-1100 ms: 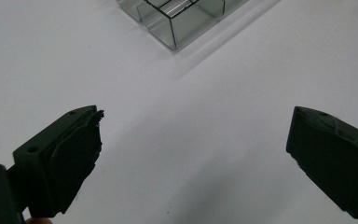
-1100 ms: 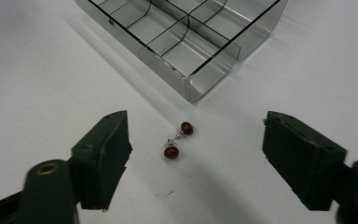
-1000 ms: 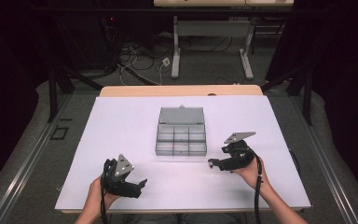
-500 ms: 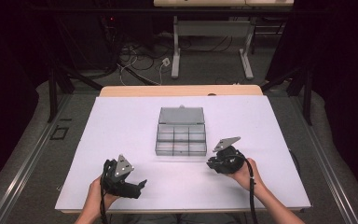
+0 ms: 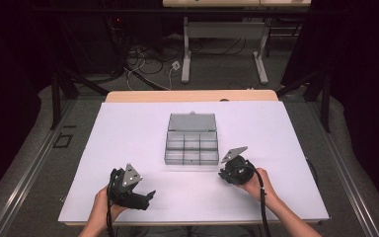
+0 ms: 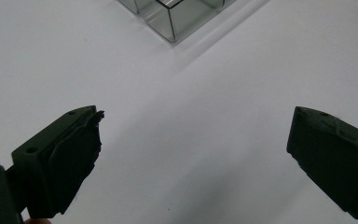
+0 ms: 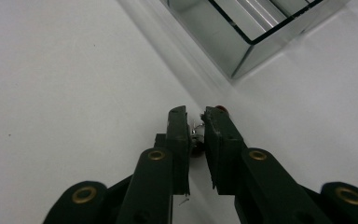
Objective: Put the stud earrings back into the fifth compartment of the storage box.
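A clear compartment box point(image 5: 191, 147) stands at the table's middle with its lid laid open behind it. Its corner appears in the left gripper view point(image 6: 167, 19) and the right gripper view point(image 7: 242, 37). My right gripper point(image 5: 223, 174) sits low by the box's near right corner. In the right gripper view it point(image 7: 196, 122) is shut on a small shiny part point(image 7: 196, 134) with a red bit at the tip. My left gripper point(image 5: 148, 195) rests near the front left, open point(image 6: 193, 133), with bare table between its jaws.
The white table top point(image 5: 128, 133) ends in a wooden strip point(image 5: 192, 96) at the far edge. Beyond it are desk legs and cables on the floor. A person's hands point(image 5: 256, 182) come in from the front edge.
My right gripper has moved left and down toward the box's near right corner. The left gripper has stayed put.
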{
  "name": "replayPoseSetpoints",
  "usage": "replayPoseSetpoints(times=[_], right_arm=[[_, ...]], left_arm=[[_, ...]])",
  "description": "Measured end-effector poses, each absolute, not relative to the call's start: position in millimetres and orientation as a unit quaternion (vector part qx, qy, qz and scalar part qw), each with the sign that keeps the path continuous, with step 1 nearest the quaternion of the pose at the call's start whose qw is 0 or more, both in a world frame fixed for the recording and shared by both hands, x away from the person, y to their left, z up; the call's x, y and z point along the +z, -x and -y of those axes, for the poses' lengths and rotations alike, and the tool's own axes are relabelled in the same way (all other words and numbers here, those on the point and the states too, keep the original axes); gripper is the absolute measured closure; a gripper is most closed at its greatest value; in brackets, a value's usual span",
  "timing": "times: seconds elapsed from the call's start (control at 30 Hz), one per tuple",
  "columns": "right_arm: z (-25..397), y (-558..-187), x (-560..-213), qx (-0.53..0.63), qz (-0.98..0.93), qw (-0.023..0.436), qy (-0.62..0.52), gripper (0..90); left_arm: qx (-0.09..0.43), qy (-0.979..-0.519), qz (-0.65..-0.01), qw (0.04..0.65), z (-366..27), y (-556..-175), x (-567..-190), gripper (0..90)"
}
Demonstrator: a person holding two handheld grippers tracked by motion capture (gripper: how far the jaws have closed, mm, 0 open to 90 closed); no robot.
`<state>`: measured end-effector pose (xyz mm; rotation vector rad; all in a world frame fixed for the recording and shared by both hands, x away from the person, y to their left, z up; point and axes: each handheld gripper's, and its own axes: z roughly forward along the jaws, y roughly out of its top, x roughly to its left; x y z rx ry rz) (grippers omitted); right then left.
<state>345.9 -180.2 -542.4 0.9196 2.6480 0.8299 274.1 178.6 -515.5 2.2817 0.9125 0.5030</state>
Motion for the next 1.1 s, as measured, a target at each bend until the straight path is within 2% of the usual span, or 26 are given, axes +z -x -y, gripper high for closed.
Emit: replayPoseSetpoints(times=[0.43, 1.1], right_arm=[[181.9, -347.3, -545.1, 0.283, -0.899, 0.1, -0.32, 80.1], [180.7, -346.4, -545.6, 0.278, -0.901, 0.111, -0.314, 80.4]], left_arm=[[0.187, -0.868, -0.341, 0.309, -177.9, -274.2, -516.6, 3.3], [0.189, -0.87, -0.337, 0.308, -178.1, -273.6, -514.5, 3.2]])
